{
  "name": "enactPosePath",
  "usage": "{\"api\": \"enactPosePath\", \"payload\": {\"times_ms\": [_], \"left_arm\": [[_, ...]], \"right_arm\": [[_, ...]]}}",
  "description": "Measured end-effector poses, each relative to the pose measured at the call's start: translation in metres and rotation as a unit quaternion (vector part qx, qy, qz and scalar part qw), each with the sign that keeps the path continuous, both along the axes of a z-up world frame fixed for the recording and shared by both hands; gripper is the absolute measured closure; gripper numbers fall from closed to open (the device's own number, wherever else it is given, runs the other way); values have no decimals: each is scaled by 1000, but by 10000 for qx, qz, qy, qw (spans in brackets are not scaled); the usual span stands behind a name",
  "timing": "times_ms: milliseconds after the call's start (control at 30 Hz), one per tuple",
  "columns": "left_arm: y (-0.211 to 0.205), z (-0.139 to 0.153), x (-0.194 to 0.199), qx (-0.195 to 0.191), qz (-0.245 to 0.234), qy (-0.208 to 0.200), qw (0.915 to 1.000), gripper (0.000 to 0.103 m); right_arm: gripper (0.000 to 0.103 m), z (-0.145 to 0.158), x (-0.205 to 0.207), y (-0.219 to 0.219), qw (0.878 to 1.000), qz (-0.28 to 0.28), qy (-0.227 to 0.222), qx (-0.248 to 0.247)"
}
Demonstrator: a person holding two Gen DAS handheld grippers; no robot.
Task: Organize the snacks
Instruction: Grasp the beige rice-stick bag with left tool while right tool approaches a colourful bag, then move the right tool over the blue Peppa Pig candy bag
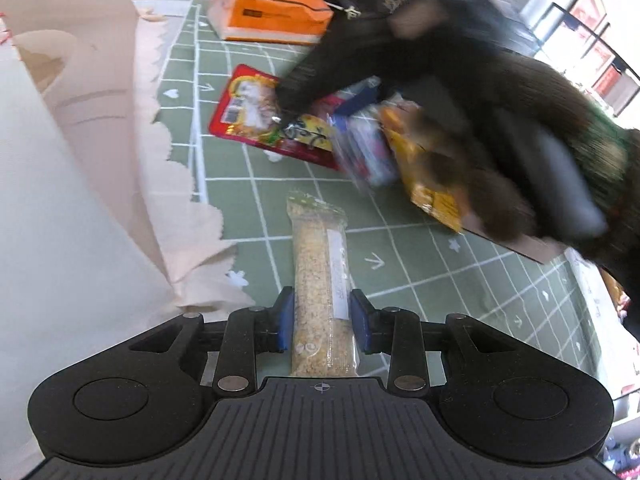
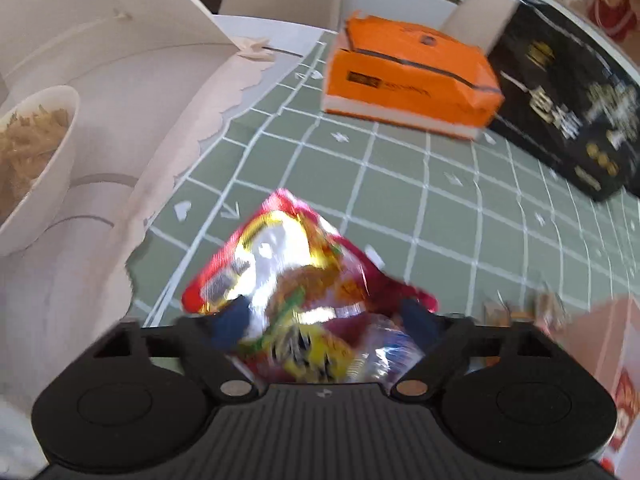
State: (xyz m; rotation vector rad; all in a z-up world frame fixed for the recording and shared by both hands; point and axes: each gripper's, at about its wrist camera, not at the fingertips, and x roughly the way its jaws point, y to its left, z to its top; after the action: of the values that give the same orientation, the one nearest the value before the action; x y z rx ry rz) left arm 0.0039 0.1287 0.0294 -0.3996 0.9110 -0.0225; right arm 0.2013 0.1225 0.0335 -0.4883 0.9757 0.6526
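In the left wrist view my left gripper (image 1: 322,312) has a blue pad on each side of a long clear bar of pale grain (image 1: 320,280) lying on the green grid cloth (image 1: 460,280). The pads stand close to it; contact is unclear. Beyond it, my right gripper (image 1: 288,110), blurred and black, reaches down onto a red snack packet (image 1: 248,108) in a pile of packets (image 1: 372,148). In the right wrist view my right gripper (image 2: 326,320) has its blue fingers spread around the red packet (image 2: 288,264) and other blurred packets.
A white paper bag (image 1: 100,140) stands at the left, with a bowl of pale food (image 2: 28,152) by it. An orange box (image 2: 404,80) and a black box (image 2: 568,108) sit at the far edge of the cloth.
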Motion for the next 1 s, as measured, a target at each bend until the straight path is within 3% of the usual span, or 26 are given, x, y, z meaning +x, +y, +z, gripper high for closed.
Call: {"api": "enactPosePath", "payload": {"times_ms": [67,167,333,433,500,533,600,667,700,833,900,933,967,1000], "left_arm": [[0,2,-1,75,78,37,9999,68],[0,5,-4,179,164,82,9997,68],[0,7,-7,281,188,178,9993,68],[-4,7,-12,284,131,243,9992,68],[-5,7,-15,255,120,262,9993,68],[-7,6,-16,243,118,259,9993,68],[-7,5,-18,239,134,229,9994,68],[-8,4,-17,242,141,209,9994,68],[-8,4,-16,244,130,209,9994,67],[-10,4,-12,331,11,219,9992,67],[-11,4,-10,365,-37,207,9991,67],[-13,4,-9,376,-68,204,9991,67],[-15,4,-8,371,-109,204,9990,67],[-18,3,-6,344,-158,206,9991,68]], "right_arm": [[75,5,-6,-14,9994,-162,286,51],[93,3,-24,-36,9969,-340,702,39],[93,3,-73,-80,9951,-424,877,164],[92,13,-89,-98,9967,-336,678,305],[78,19,-86,-105,9965,-390,651,361],[59,22,-83,-109,9963,-493,608,360],[53,27,-75,-116,9953,-603,585,482],[34,26,-72,-118,9945,-686,562,561],[32,22,-70,-116,9948,-722,472,538],[36,-2,-71,-111,9947,-979,91,314],[49,-4,-78,-113,9942,-1042,-104,235],[67,-3,-82,-117,9941,-1050,-31,283],[77,-4,-84,-124,9934,-1055,205,402],[78,-6,-87,-131,9918,-1103,422,489]]}}
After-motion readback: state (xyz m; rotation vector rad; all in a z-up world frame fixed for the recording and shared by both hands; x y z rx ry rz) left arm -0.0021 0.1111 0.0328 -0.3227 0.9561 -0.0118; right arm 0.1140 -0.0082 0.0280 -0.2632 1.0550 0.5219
